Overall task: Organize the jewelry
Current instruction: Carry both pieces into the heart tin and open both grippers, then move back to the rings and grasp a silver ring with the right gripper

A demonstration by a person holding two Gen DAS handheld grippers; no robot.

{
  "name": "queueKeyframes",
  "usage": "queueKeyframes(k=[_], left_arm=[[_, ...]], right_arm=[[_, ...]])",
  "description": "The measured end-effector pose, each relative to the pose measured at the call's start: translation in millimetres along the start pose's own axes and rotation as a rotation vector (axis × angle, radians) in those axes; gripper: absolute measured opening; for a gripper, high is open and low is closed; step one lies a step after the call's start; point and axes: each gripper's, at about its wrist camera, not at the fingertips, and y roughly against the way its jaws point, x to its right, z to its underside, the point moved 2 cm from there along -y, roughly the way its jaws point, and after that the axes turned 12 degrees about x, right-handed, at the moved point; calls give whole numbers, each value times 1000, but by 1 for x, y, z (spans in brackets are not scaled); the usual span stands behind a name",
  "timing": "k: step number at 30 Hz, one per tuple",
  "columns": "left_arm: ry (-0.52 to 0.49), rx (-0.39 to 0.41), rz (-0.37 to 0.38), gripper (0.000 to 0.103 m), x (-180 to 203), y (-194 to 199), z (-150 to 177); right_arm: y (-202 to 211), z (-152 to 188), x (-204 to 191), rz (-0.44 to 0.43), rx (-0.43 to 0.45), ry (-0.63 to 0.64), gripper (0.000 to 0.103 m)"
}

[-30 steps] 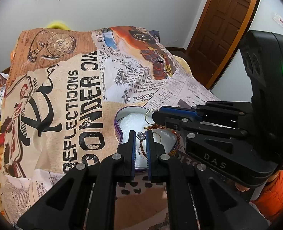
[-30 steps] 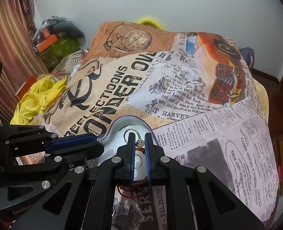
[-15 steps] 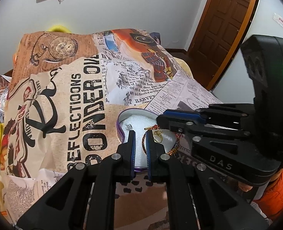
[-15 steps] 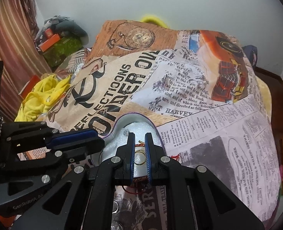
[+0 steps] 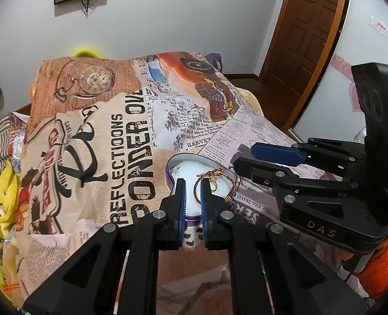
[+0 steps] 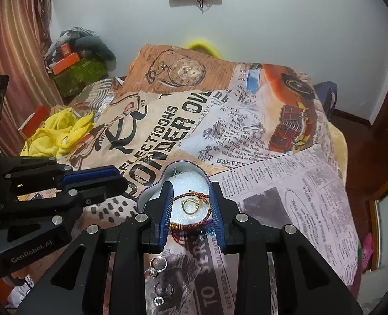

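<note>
Heart-shaped tin [image 6: 152,187], purple rim, white foam liner, sits on the bed's printed newspaper-pattern blanket [image 6: 286,183], near centre. Inside on the foam: one gold ring [image 6: 191,206], thin and round, and one braided red-gold thread bracelet [image 6: 194,225] whose near loop hangs over the tin's near edge, blue beads at its end. A small silvery piece lies at the far end of the tin, too small to identify.

On the blanket nearer than the tin: three silver rings [image 6: 158,263] in a rough line.

My right gripper [image 6: 191,204] points down over the tin, blue ribbed pads opening, nothing pinched; ring and bracelet lie below the gap. My left gripper [image 5: 194,197] angles down too, pads opening but only narrowly apart, nothing gripped between them; it sits left of the right one.

Yellow cloth [image 6: 60,134] bunched at far left.
</note>
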Motion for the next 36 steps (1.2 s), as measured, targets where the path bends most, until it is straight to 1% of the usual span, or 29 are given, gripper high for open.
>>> queueKeyframes(k=[2, 4, 5, 11, 16, 21, 26, 30, 36], left_arm=[[-4, 9, -6, 20, 1, 8, -1], [-8, 20, -11, 24, 2, 16, -1], [-9, 22, -12, 24, 3, 19, 0], [-9, 26, -20, 24, 4, 37, 5], [-8, 13, -23, 24, 7, 48, 15], [-4, -9, -21, 25, 9, 52, 29], [7, -44, -17, 25, 11, 49, 45], [17, -73, -12, 25, 11, 45, 58], [31, -119, -6, 25, 11, 39, 77]], right_arm=[[7, 0, -3, 13, 8, 9, 31], [15, 1, -6, 24, 25, 15, 40], [17, 2, -7, 28, 32, 16, 41], [37, 8, -11, 52, 49, 24, 41], [48, 18, -11, 69, 41, 15, 41], [52, 35, -9, 83, 7, 3, 41], [47, 58, -7, 83, -51, -14, 41], [39, 79, -12, 68, -108, -21, 41], [29, 101, -23, 42, -165, 0, 41]])
